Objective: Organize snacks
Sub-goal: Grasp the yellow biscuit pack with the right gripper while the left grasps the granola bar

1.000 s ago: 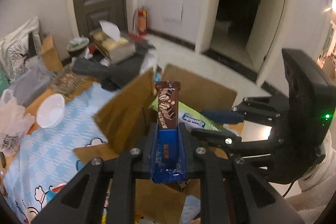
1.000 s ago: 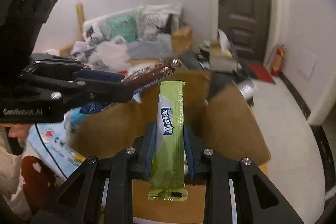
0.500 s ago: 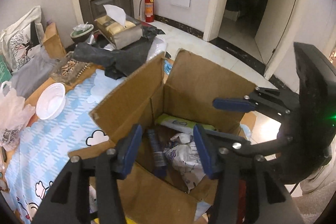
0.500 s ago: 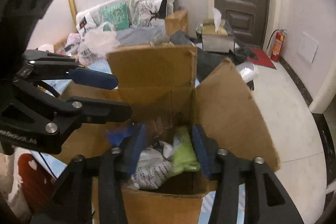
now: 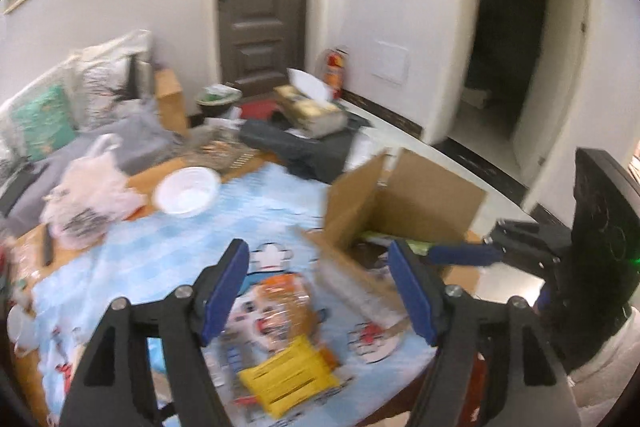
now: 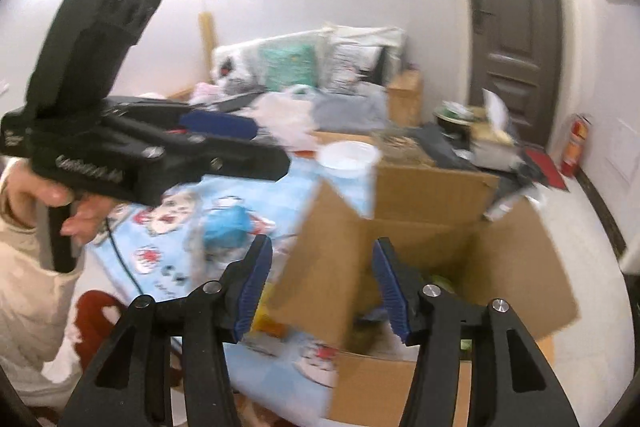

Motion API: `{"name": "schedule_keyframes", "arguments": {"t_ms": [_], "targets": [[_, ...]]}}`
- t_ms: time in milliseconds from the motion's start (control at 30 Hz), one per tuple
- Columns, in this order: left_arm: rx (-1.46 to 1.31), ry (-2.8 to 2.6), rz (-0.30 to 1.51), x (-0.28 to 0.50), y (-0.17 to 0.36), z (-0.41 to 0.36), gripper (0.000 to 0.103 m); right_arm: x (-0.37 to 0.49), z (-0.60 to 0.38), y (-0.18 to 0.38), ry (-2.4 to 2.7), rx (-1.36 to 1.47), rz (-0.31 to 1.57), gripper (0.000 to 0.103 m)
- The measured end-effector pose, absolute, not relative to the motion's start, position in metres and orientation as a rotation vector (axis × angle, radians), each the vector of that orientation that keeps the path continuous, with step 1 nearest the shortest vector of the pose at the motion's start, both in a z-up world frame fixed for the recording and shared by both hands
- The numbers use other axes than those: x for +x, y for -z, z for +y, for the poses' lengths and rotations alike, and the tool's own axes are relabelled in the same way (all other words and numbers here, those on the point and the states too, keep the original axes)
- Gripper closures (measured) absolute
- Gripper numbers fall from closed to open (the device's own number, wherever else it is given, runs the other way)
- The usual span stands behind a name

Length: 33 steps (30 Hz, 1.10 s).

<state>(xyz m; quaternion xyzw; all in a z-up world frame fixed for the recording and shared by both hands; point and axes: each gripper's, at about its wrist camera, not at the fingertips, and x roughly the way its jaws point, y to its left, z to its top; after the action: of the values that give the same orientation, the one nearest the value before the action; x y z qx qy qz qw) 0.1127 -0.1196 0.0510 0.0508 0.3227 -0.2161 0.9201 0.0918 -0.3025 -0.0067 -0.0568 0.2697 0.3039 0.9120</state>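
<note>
Across the blue cartoon tablecloth (image 5: pixel 256 211), both grippers had left the cardboard box (image 6: pixel 420 227) where their two bars now lay. The left gripper (image 5: pixel 320 291) and right gripper (image 6: pixel 320 283) were opening, empty. Yellow snack packet (image 5: pixel 292 379) looked next.

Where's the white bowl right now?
The white bowl sits on the far edge of the blue cartoon tablecloth, upper left in the left wrist view, between the plastic bag and the cardboard box.
</note>
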Motion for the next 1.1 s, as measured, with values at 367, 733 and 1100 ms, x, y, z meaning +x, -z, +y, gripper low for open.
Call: {"name": "schedule_keyframes", "arguments": {"t_ms": [367,733,1100], "targets": [[-0.01,0.227,0.703,0.08,0.011,0.003,0.031,0.085,-0.181,0.042,-0.835,-0.209,0.656,0.053],[-0.172,0.2,0.837,0.086,0.116,0.042,0.031,0.127,-0.127,0.117,-0.805,-0.321,0.797,0.053],[-0.169,0.184,0.785,0.086,0.125,0.03,0.031,0.165,-0.139,0.154,-0.737,-0.312,0.941,0.048]]}}
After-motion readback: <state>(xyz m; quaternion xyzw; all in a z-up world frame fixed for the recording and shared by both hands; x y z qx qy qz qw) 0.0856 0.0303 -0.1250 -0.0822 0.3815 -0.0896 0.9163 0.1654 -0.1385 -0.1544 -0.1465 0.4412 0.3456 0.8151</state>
